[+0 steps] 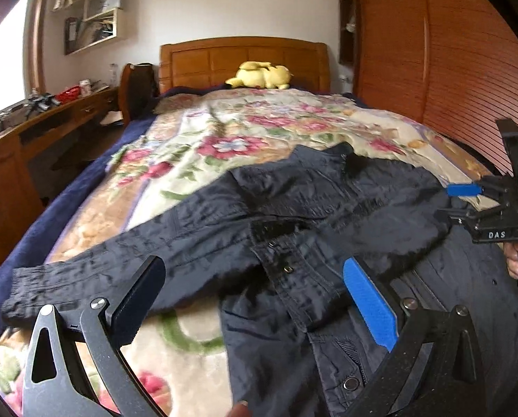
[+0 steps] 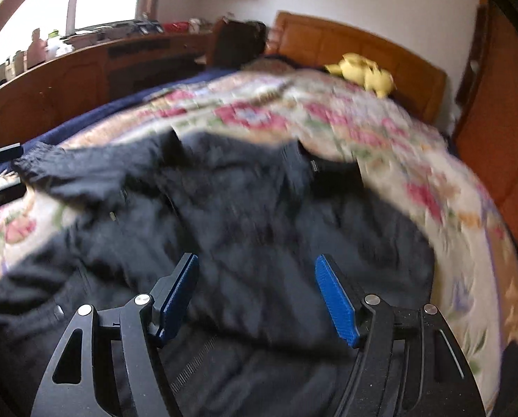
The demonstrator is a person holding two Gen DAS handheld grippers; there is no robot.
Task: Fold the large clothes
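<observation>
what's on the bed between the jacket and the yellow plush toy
Only the floral blanket. In the left wrist view nothing else sits on it between the dark jacket's collar and the yellow plush toy by the headboard; the blurrier right wrist view agrees.

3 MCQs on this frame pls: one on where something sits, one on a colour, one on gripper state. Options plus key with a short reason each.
1. Where is the yellow plush toy?
A. At the headboard end of the bed
B. On the desk
C. On top of the jacket

2. What colour is the jacket spread on the blanket?
A. Red
B. Dark navy
C. White

3. What state is the left hand-held gripper in?
A. Shut on the sleeve
B. Shut on nothing
C. Open, holding nothing

Key:
1 A: the plush toy lies against the headboard, far from the jacket.
2 B: the jacket reads dark navy against the floral blanket.
3 C: the left hand-held gripper has its fingers wide apart over the jacket, with no cloth pinched between them.
</observation>
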